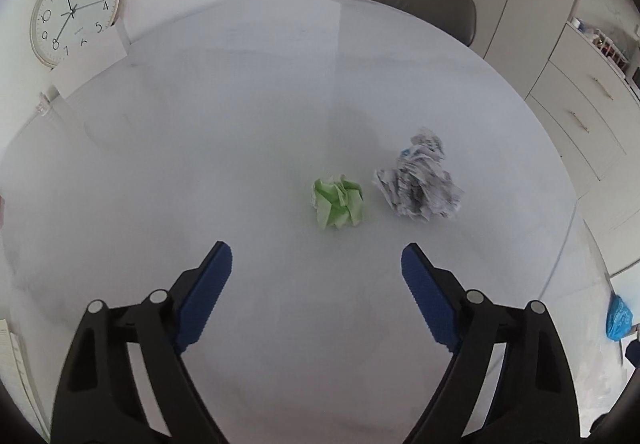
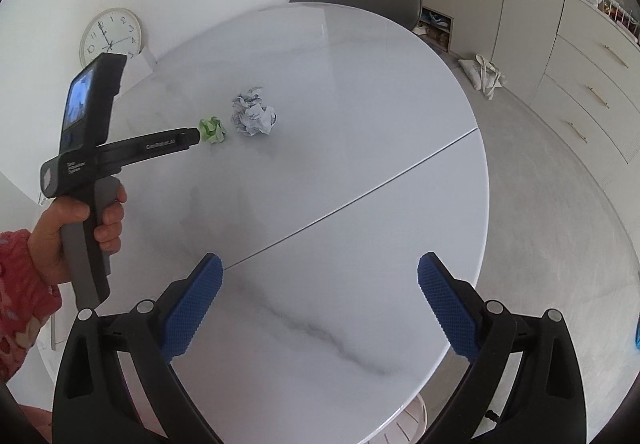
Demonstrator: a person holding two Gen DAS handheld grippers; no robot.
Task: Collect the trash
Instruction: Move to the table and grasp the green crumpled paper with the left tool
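Two paper wads sitting mid-counter, both grippers hovering empty.

I'm holding the left gripper and right gripper jaws apart; green wad beside printed wad, neither showing a long axis, on the round marbled counter; clock leaning behind.

My desk is white w/ grey marble veins, one paper wad lime green, the other white w/ grey print, hand-held gripper pads blue, knurled.

Glossy, seemingly marble table; crumpled paper balls; textured blue pads.
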